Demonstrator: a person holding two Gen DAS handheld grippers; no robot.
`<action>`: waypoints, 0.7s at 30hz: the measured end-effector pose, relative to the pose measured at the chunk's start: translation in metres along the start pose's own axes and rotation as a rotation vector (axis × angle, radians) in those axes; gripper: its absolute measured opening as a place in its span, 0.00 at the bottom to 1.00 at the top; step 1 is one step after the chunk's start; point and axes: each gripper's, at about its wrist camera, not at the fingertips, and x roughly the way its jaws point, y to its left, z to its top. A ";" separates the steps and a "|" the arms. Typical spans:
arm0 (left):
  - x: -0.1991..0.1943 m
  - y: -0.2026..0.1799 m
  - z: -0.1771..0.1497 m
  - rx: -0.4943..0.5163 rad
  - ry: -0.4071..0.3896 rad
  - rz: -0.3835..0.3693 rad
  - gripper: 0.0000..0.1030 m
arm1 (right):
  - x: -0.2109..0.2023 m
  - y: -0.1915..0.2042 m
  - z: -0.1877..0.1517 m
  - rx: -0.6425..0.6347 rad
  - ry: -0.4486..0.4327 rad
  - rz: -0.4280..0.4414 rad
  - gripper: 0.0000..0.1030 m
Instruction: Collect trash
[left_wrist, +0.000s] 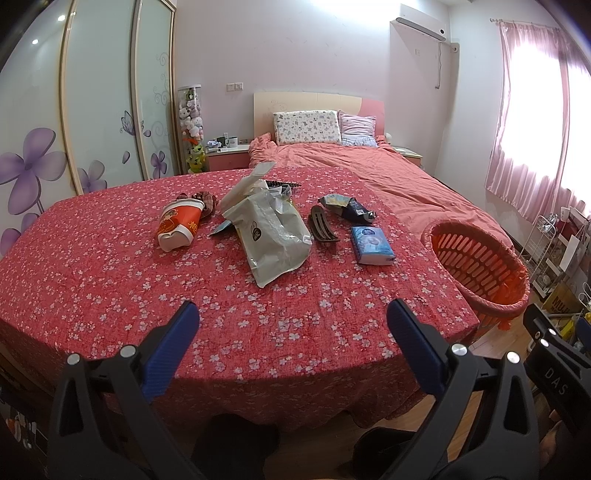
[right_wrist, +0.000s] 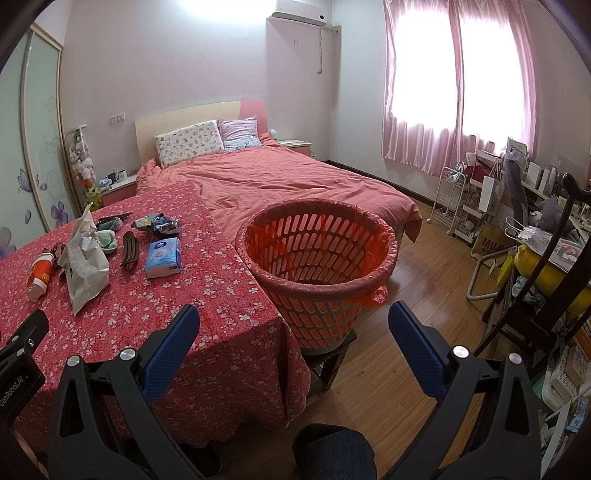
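On the red floral table (left_wrist: 110, 280) lie a tipped red-and-white paper cup (left_wrist: 179, 227), a crumpled white bag (left_wrist: 271, 230), a brown hair clip (left_wrist: 322, 224), a dark crumpled wrapper (left_wrist: 349, 206) and a blue tissue pack (left_wrist: 372, 244). An orange mesh trash basket (left_wrist: 480, 266) lined with a red bag stands at the table's right edge. My left gripper (left_wrist: 291, 317) is open and empty over the near table. My right gripper (right_wrist: 293, 319) is open and empty just before the basket (right_wrist: 317, 254). The white bag (right_wrist: 85, 266) and tissue pack (right_wrist: 163, 257) also show in the right wrist view.
A bed with a pink cover (right_wrist: 280, 184) lies behind the table. A wardrobe with flower doors (left_wrist: 92, 110) is on the left. Wire racks, bags and a chair (right_wrist: 535, 258) crowd the right side on the wooden floor (right_wrist: 406, 350).
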 end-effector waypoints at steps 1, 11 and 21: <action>0.000 -0.001 -0.001 0.000 0.000 0.000 0.96 | 0.000 0.000 0.000 0.000 0.000 0.000 0.98; 0.000 -0.001 0.000 -0.001 0.001 -0.001 0.96 | 0.000 0.000 0.000 0.000 0.000 0.000 0.98; 0.000 -0.006 -0.008 -0.005 0.004 -0.001 0.96 | 0.000 0.000 -0.001 -0.001 0.002 0.000 0.98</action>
